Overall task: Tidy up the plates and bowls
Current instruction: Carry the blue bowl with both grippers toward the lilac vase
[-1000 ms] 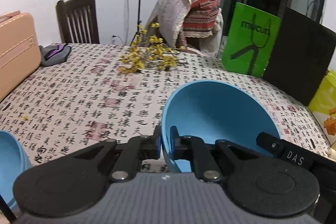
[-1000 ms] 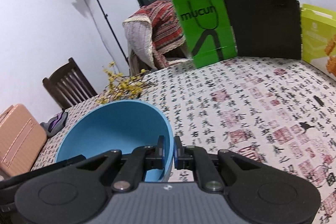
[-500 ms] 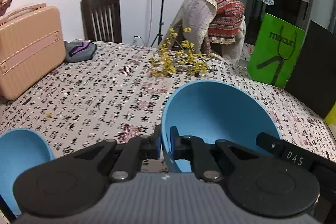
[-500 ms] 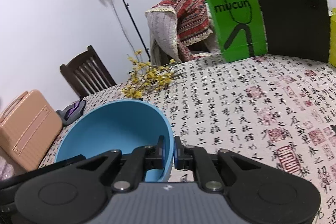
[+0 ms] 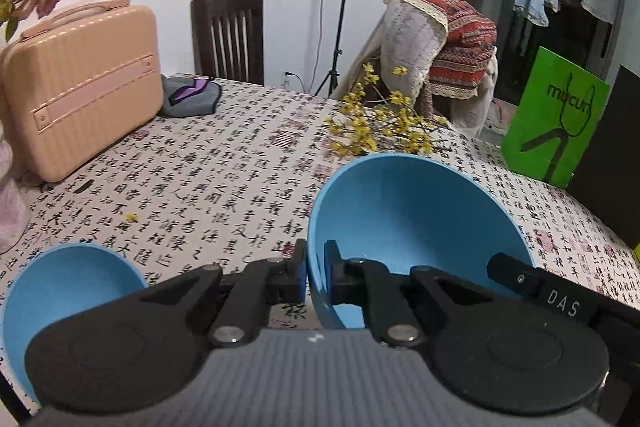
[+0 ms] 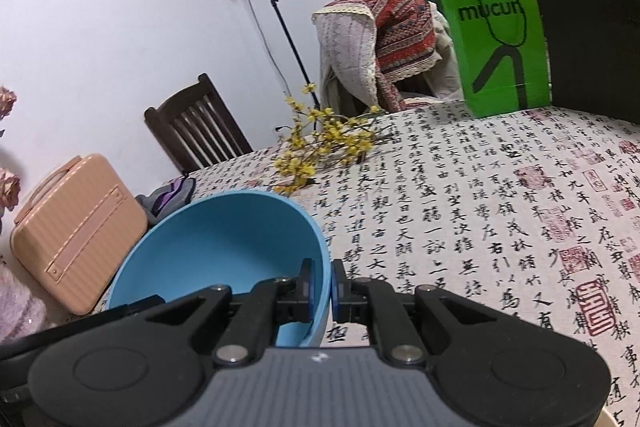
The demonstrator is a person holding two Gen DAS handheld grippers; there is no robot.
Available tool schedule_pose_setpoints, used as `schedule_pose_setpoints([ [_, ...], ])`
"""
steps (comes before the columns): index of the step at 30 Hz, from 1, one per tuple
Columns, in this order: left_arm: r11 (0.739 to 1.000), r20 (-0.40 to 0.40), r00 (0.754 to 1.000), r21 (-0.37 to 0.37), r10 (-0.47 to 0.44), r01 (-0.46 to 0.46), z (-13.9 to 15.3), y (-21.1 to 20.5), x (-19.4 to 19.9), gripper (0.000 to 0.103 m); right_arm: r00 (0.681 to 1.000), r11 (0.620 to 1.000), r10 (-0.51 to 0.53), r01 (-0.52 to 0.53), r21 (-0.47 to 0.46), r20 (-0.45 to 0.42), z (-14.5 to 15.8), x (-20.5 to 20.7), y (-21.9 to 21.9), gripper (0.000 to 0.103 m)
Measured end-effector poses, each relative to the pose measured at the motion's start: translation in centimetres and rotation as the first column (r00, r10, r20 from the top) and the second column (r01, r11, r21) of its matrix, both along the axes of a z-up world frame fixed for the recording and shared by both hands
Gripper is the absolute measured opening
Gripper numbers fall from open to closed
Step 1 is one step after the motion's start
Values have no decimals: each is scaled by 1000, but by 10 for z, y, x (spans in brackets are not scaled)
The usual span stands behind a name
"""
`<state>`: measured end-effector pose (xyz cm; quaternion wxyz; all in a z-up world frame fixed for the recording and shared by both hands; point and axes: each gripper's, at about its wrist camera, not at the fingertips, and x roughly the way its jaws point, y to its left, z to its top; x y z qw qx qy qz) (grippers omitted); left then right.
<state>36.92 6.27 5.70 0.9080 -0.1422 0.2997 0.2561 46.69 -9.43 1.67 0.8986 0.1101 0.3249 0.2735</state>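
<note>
The blue bowl (image 5: 416, 227) is carried above the table (image 5: 224, 163), tilted with its opening toward the cameras, and held from both sides. The left gripper (image 5: 316, 275) pinches its left rim, one finger inside the wall and one outside; the right gripper (image 6: 322, 287) clamps the opposite rim the same way. Both sets of jaws are narrowed down onto the thin wall. Judgement: the two-sided hold keeps a wide, light bowl from swinging while it travels toward the second blue bowl (image 5: 68, 295) at lower left — probably to nest into it.

The second bowl is cut off by the frame edge and partly covered by the left gripper's body, so its footing on the cloth cannot be confirmed. The carried bowl's base and underside are hidden in both views — its clearance over the table cannot be judged. No plates are visible. The peach case (image 5: 80, 83) and yellow flower sprigs (image 5: 380, 127) lie well apart from it.
</note>
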Motion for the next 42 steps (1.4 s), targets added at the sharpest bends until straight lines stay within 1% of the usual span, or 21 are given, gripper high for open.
schedule_pose_setpoints([
  [20,992,13,992,2,125,-125,8,39,-45,9,992,992,127,-127,4,10,8,-24,52,8],
  [42,963,36,962,-12,269,-269,16,87,-107,9,961,961,275,-275,-3,27,16,-67,114,8],
])
